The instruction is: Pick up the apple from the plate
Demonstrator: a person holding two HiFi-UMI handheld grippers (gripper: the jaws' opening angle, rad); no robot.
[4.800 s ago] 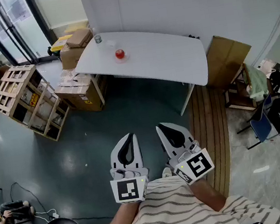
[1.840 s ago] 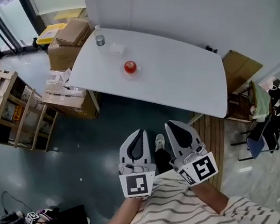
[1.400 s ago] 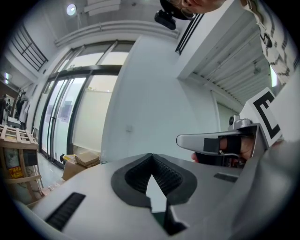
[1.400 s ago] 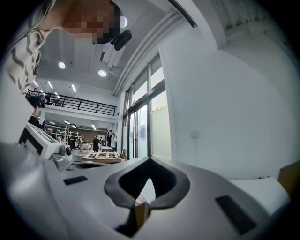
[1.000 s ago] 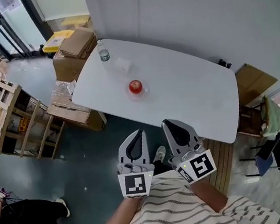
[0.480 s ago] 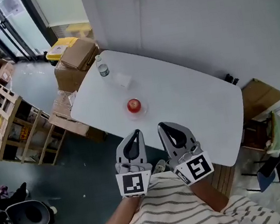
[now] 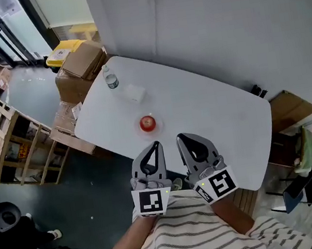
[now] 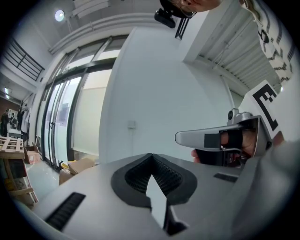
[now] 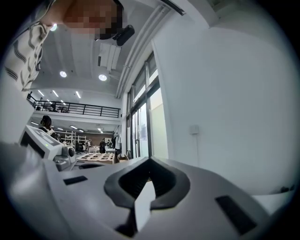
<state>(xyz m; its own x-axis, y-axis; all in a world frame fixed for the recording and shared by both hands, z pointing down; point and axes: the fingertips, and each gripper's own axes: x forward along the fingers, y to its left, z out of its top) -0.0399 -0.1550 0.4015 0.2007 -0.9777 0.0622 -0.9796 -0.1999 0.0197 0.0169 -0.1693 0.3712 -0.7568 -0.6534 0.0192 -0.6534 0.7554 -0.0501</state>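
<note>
A white table (image 7: 212, 112) with rounded corners stood with its far long edge close to a pale wall. At its far left corner a small clear bottle (image 7: 111, 81) stood upright. Just to the right of the bottle and a little nearer lay a small flat whitish item (image 7: 135, 93), too small to identify. Closer to the near edge, in the left half of the top, sat a small plate (image 7: 149, 131) bearing a red apple (image 7: 147, 122). The table stood on a dark greenish floor (image 7: 66, 186), where cardboard boxes (image 7: 80, 65) were stacked at its left end.
</note>
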